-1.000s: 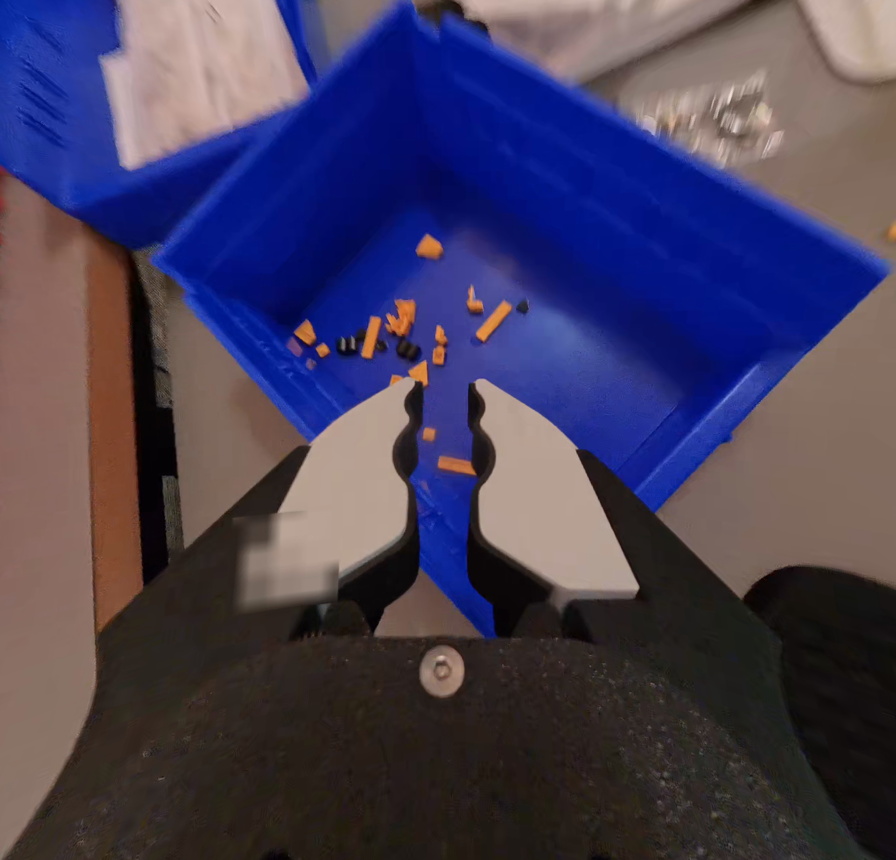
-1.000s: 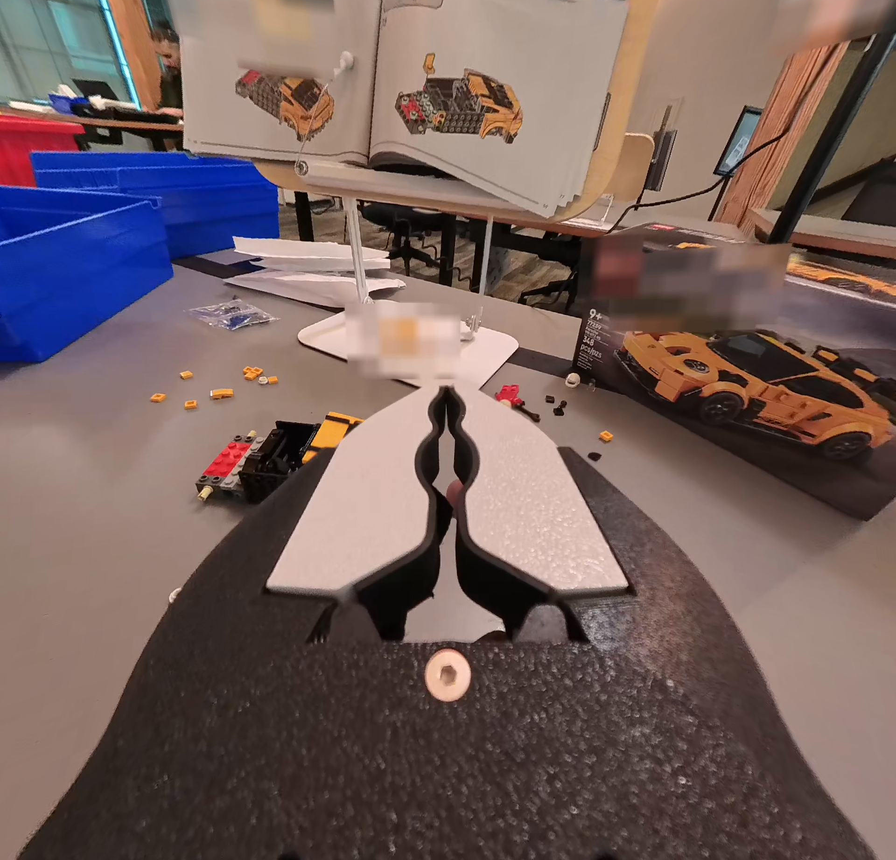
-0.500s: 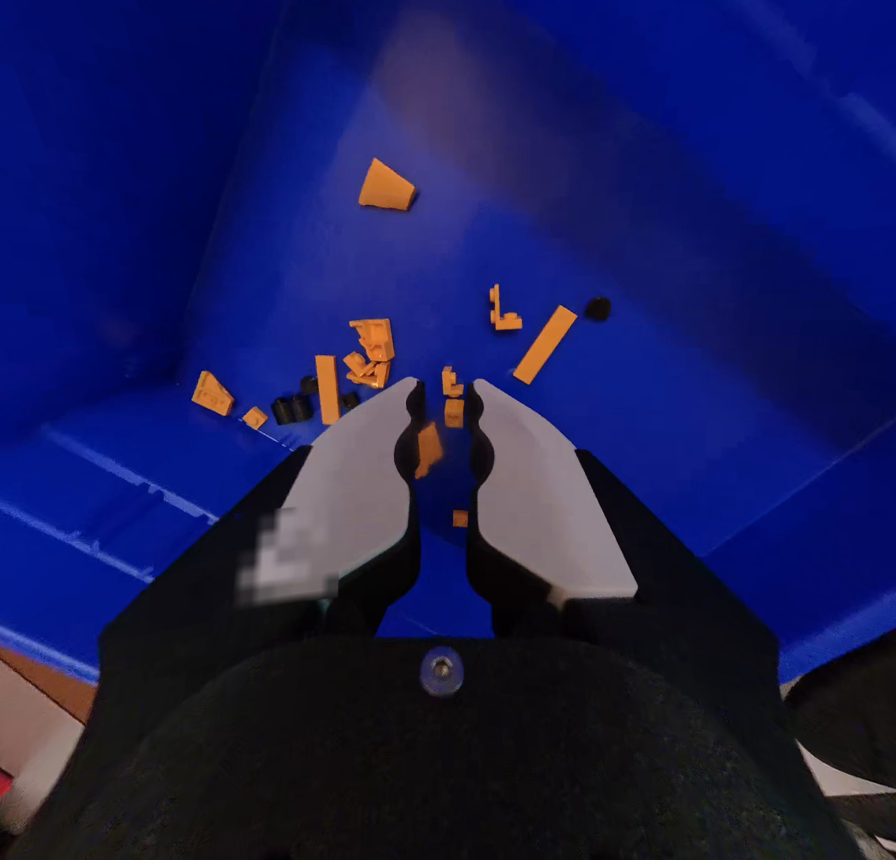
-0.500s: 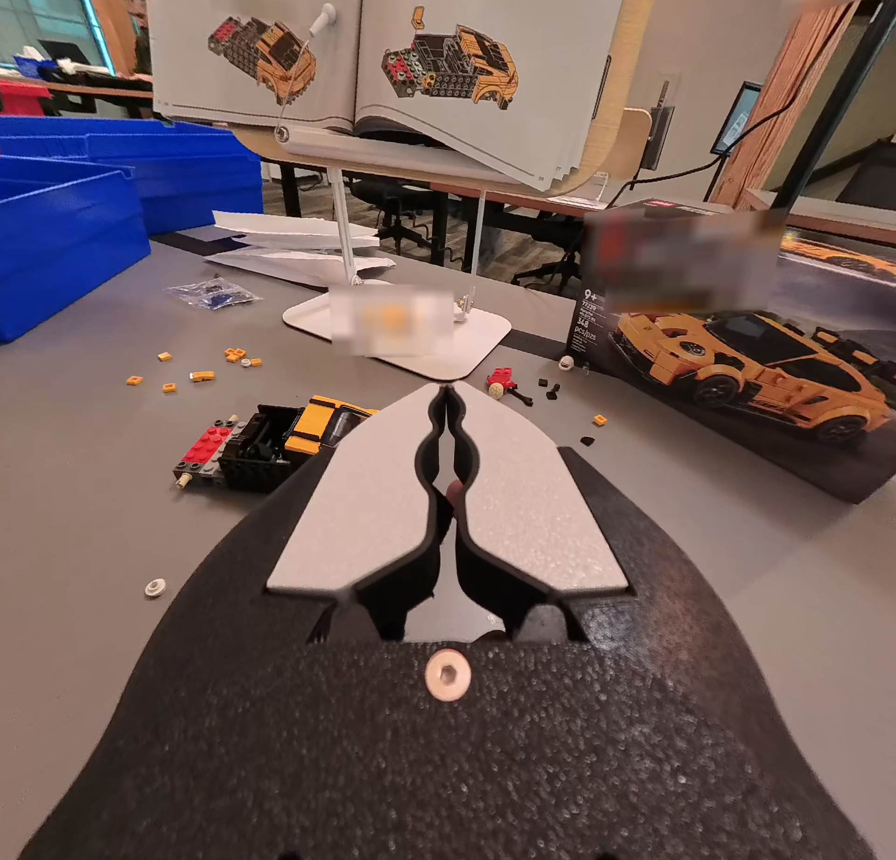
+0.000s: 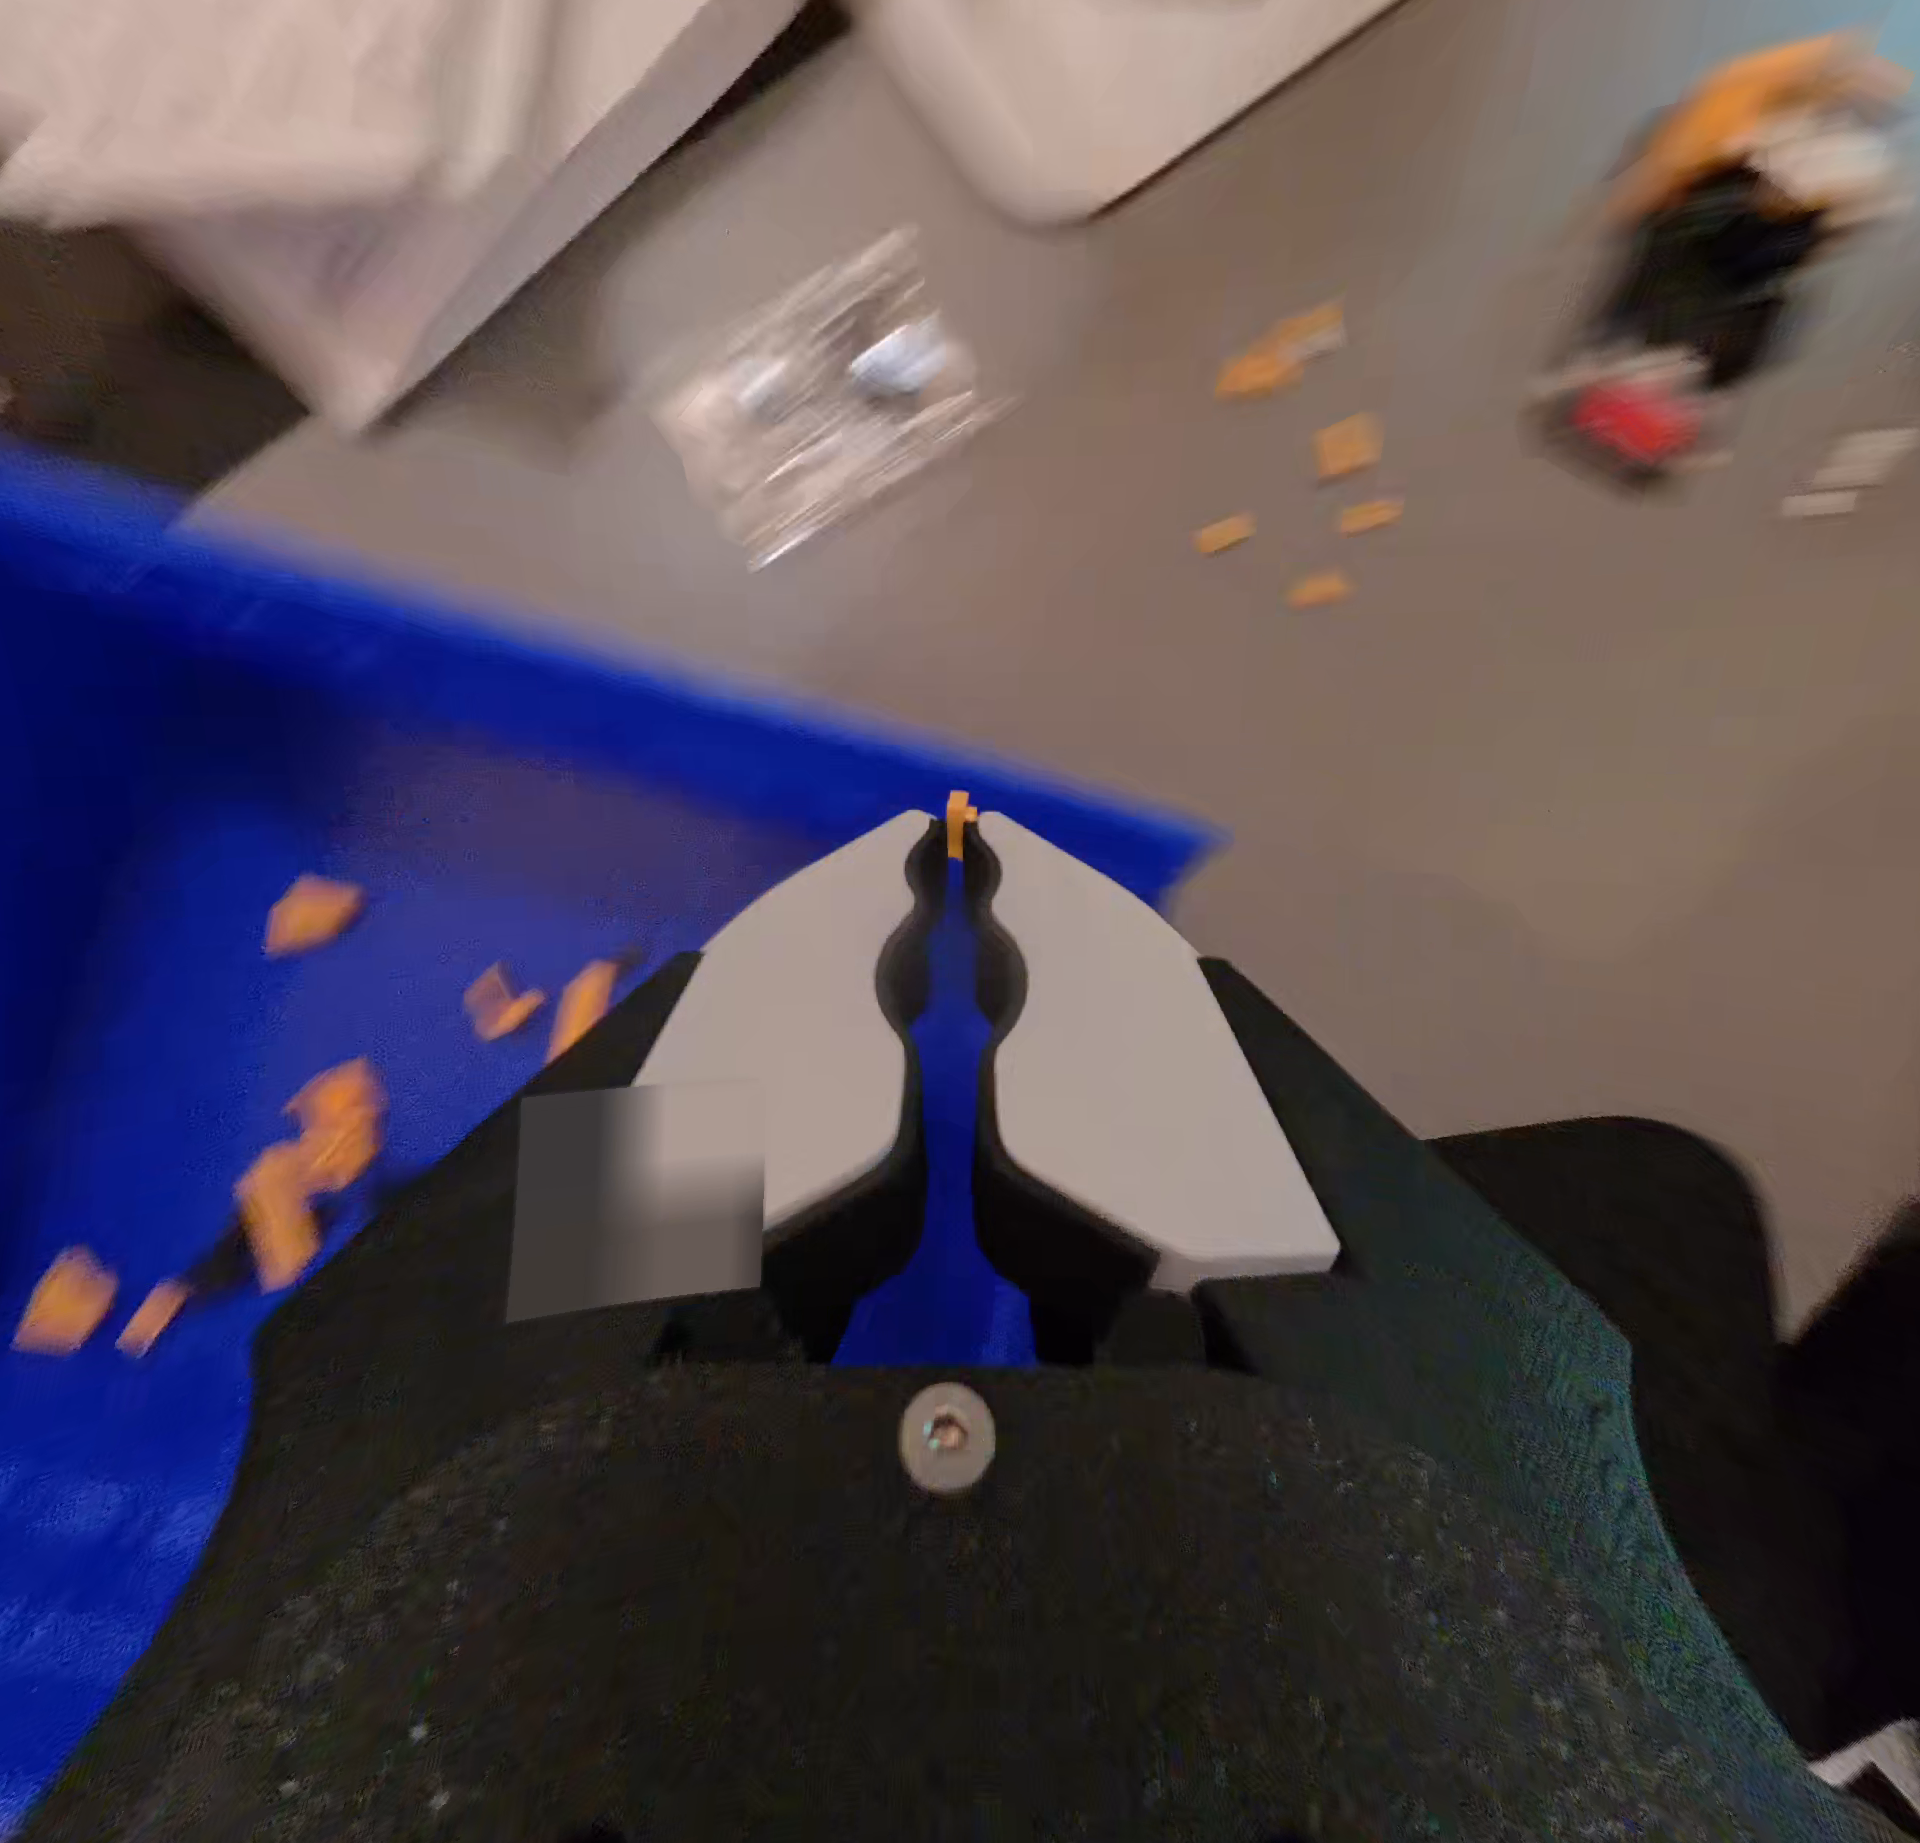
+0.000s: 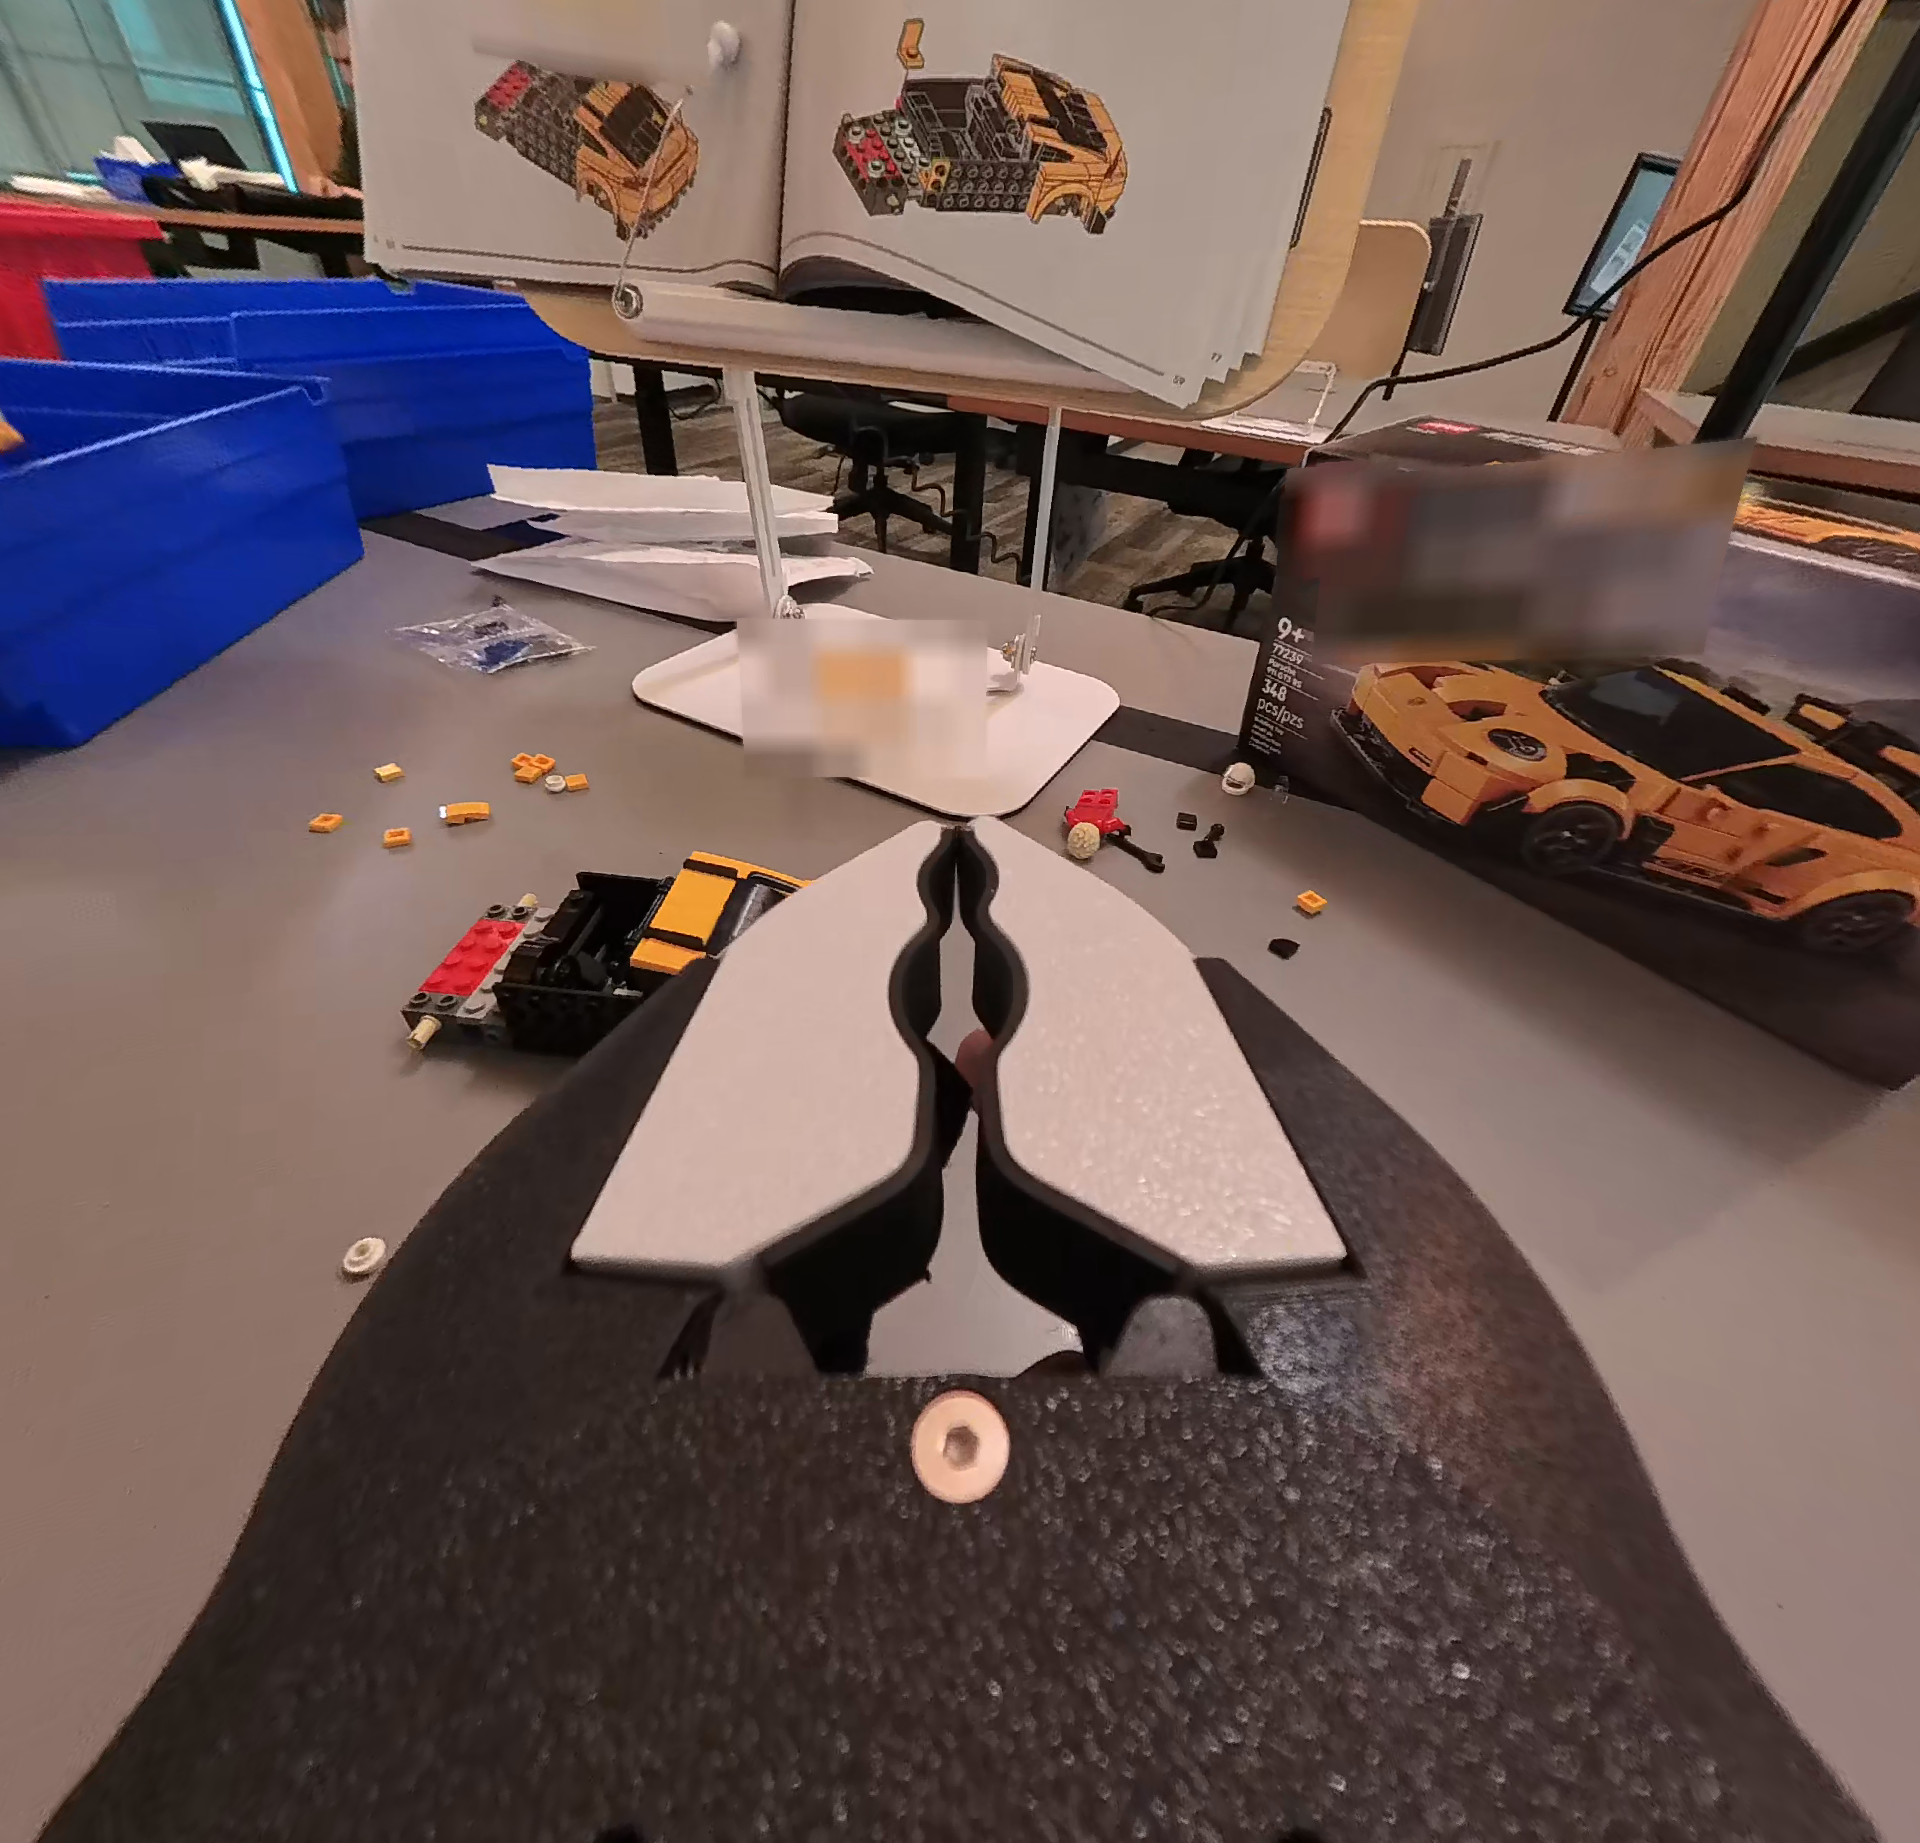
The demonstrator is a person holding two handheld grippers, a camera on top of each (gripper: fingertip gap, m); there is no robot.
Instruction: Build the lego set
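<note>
My left tongs (image 5: 958,825) are pinching a tiny orange brick piece (image 5: 957,823) right at their tips, both pads pressing on it, and it is sticking up a little past them. I am holding them over the near corner of the blue bin (image 5: 540,713), whose floor is carrying a scatter of orange bits (image 5: 312,1159), all smeared by motion blur. Beyond the bin's rim, the grey table (image 5: 1455,806) is showing a clear plastic bag (image 5: 842,391) of small parts, a few loose orange plates (image 5: 1320,463), and, toward the far right edge, a blurred black, orange and red build.

My right tongs (image 6: 958,833) are pressed together at the tips with nothing between them, hovering low over the middle of the table. Just to their left, the half-built car (image 6: 582,946), black with a red plate and an orange striped panel, is sitting on the tabletop. Near the tips on the right, a small red piece (image 6: 1093,806) and black bits are lying apart from one another. Straight ahead, the white stand base (image 6: 1049,744) is carrying the open instruction booklet (image 6: 790,110) above it. The set's box (image 6: 1579,754) is lying along the right edge, and blue bins (image 6: 177,536) are lining the left edge.
</note>
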